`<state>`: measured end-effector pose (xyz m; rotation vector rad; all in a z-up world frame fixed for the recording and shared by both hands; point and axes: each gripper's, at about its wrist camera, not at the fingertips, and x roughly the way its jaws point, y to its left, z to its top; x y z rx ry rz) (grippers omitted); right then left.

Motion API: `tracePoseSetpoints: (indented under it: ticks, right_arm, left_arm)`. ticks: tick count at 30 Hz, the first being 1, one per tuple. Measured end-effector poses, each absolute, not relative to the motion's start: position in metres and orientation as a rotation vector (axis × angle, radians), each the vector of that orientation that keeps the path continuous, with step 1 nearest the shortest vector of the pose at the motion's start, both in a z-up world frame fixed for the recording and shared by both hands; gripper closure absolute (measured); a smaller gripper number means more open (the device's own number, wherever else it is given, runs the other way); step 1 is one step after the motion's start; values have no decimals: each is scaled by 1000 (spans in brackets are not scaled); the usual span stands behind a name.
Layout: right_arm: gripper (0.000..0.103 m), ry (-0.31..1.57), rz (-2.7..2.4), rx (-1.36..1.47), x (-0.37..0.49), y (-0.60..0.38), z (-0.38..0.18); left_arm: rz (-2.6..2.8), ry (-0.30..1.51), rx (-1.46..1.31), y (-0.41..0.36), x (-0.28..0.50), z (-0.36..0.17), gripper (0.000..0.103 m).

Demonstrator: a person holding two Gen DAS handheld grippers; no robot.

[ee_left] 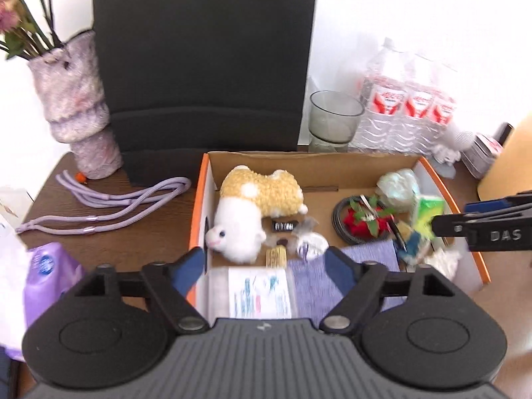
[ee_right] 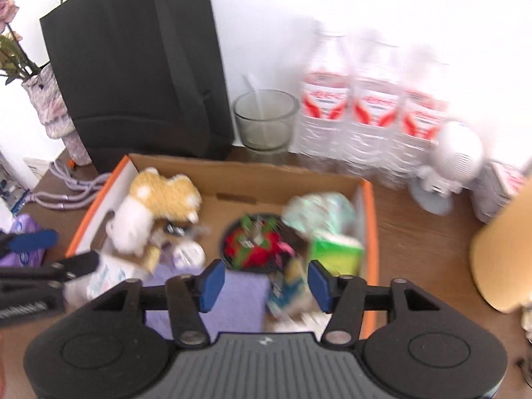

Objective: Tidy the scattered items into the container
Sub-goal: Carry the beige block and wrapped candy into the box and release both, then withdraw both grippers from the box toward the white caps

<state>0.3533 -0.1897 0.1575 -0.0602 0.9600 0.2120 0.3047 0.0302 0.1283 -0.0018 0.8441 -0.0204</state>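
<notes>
- We are holding the left gripper [ee_left: 264, 264] spread and empty over the box's near-left corner; the right gripper [ee_right: 264, 281] is also hanging spread, gripping nothing.
- Most items are sitting inside the cardboard box [ee_left: 332, 161]; the purple cord [ee_left: 109, 204] is lying outside, left.
- We are risking snagging the vase [ee_left: 79, 106] when lifting the looped cord.

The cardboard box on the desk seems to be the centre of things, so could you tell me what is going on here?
A person is tidying loose items into the cardboard box with two tools. The left hand-held gripper and the right hand-held gripper both hang open over the near end of the box, holding nothing. Already inside are a stuffed toy, a purple cloth, a green packet and other small things. A purple cord and a purple pouch lie on the desk to the left, outside the box.
</notes>
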Motion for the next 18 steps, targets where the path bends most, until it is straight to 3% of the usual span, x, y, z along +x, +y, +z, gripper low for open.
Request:
tracePoseSetpoints:
  ticks: [4, 8, 10, 18]
  right_arm:
    - [46, 896, 214, -46, 309, -205, 158]
    - [45, 648, 293, -8, 248, -207, 165]
    - [40, 509, 341, 3, 217, -208, 164]
    - [39, 383, 270, 24, 151, -201, 147]
  left_arm:
    - [22, 743, 28, 26, 261, 131, 13]
    - [-25, 468, 14, 19, 201, 134, 11]
    - [-30, 370, 18, 12, 174, 133, 7]
    - [-13, 298, -11, -2, 108, 120, 4]
